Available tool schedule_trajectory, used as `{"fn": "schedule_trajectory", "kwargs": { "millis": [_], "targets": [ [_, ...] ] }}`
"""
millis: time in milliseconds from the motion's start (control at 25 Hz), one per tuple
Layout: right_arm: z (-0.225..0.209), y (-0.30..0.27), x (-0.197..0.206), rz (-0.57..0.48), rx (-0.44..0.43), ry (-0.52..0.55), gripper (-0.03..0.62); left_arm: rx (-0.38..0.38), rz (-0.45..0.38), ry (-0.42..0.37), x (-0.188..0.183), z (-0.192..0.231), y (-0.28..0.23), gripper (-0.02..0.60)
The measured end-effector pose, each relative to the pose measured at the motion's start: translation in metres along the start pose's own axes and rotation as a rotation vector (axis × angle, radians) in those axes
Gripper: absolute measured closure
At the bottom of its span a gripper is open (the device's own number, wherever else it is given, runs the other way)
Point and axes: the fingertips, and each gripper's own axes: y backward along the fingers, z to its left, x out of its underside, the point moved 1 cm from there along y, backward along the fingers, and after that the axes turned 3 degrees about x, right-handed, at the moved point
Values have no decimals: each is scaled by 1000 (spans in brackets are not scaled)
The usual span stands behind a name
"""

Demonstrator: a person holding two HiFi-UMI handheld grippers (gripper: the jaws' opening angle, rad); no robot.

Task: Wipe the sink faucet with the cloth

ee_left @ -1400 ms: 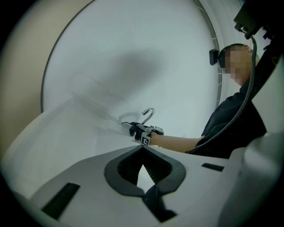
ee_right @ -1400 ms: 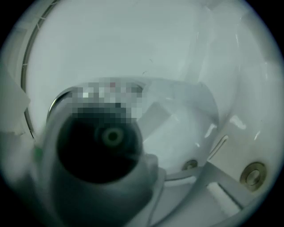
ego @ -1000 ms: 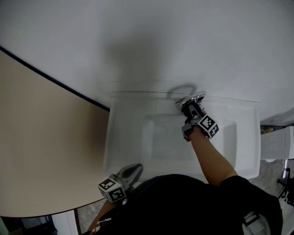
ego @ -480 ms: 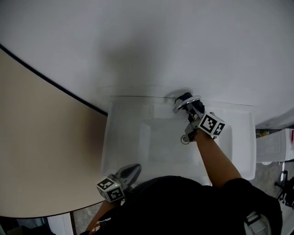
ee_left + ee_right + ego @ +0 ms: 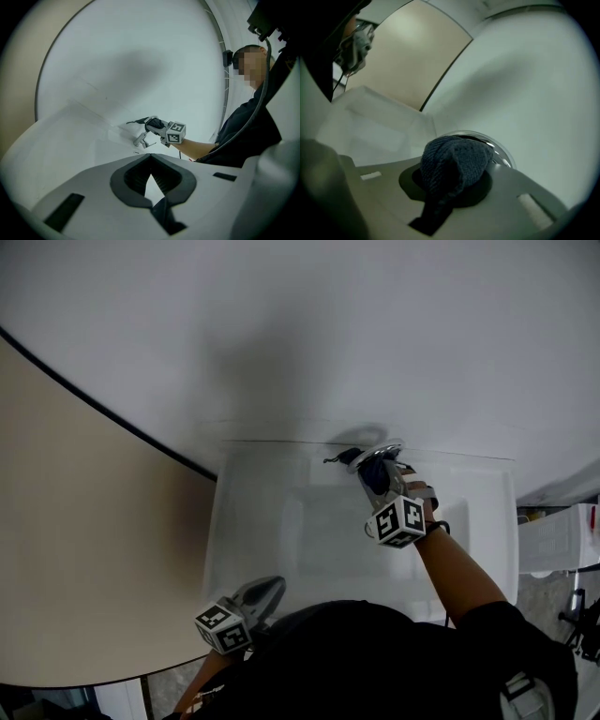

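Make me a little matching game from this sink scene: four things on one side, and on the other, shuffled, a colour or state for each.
Things:
1. cloth
2. faucet
3. sink
4. left gripper

Colours or states:
A. white
B. fingers shut, nothing between them
C. dark blue, held by the right gripper
D. shiny metal

Right pairs: 1-C, 2-D, 3-A, 4-B.
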Motion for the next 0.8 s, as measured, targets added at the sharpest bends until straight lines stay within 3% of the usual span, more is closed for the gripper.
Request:
{"fn": "schedule_trajectory", "kwargs": {
  "millis": [80, 120, 200, 280, 360, 480, 560, 640, 680, 800],
  "targets": [
    [32, -2, 4, 18, -131, 115, 543, 7, 10, -6, -2, -1, -5, 581],
    [55, 1, 3, 10, -232, 95, 543, 8, 13, -11, -3, -2, -8, 581],
    [87, 17, 3, -21, -367, -134, 543, 6, 21, -17, -6, -5, -13, 581],
    [82, 40, 20, -41, -341, -484, 543, 1, 34, -22, -8, -7, -15, 581],
    [44, 60, 65, -41, -204, -777, 542, 3, 46, -25, -6, -6, -15, 581],
    [-23, 76, 148, -38, -3, -1123, 543, 2, 59, -9, 0, -2, -17, 581],
    [-36, 69, 188, -35, -10, -1325, 543, 1, 72, -1, 2, -3, -21, 581],
    [-25, 50, 205, -19, -109, -1455, 543, 5, 80, -5, 3, -9, -26, 581],
    [-16, 41, 204, -5, -153, -1471, 543, 5, 81, -11, 2, -11, -28, 581],
    [1, 33, 191, 44, -172, -1396, 548, -12, 86, -20, 0, -14, -27, 581]
  ]
}}
